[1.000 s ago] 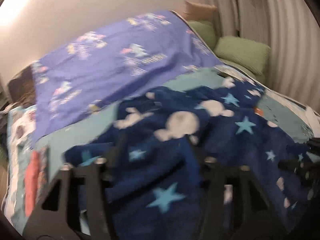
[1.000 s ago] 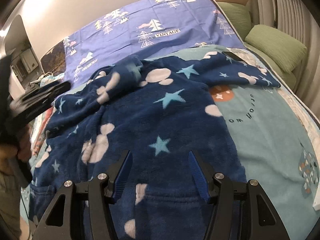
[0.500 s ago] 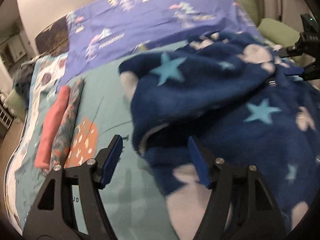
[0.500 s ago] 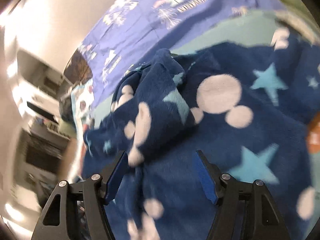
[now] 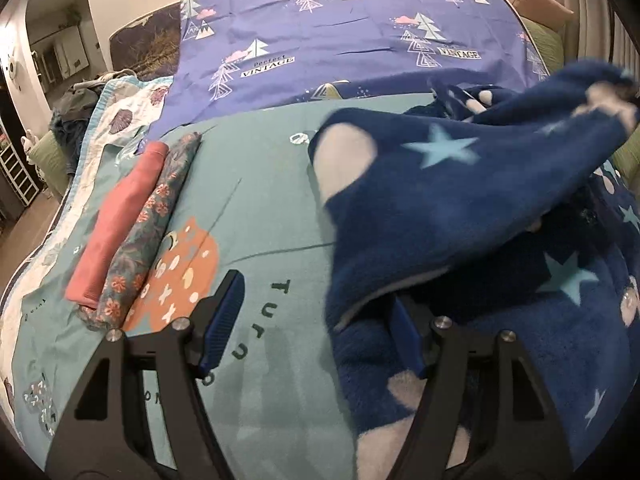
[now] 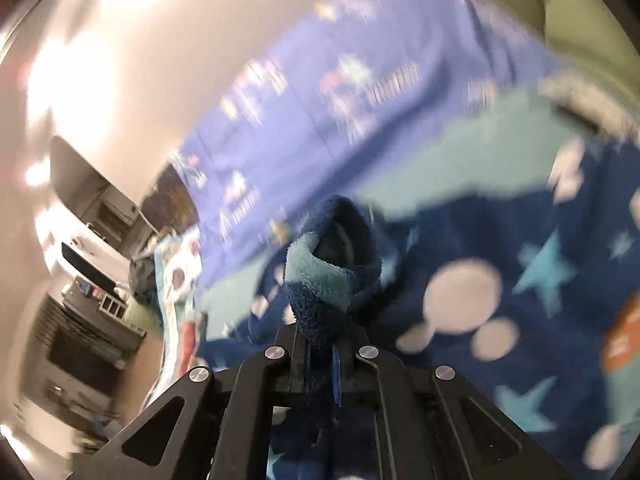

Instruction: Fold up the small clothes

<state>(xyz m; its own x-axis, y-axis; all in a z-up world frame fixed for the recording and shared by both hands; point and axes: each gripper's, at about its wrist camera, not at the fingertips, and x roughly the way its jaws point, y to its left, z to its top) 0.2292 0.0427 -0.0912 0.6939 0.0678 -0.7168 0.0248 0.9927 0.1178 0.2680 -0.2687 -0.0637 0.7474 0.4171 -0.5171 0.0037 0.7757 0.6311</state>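
Right gripper (image 6: 320, 356): pinching fleece garment (image 5: 460, 184) edge, lifting to fold | Left gripper (image 5: 316, 320): jaws spread, empty, beside hem.

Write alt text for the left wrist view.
The left gripper, fingers open, hovers over a teal bedspread at the edge of a navy fleece garment with stars and white spots, part of it lifted at the right. To the left lie a folded pink cloth and a floral cloth side by side; a purple sheet lies behind.
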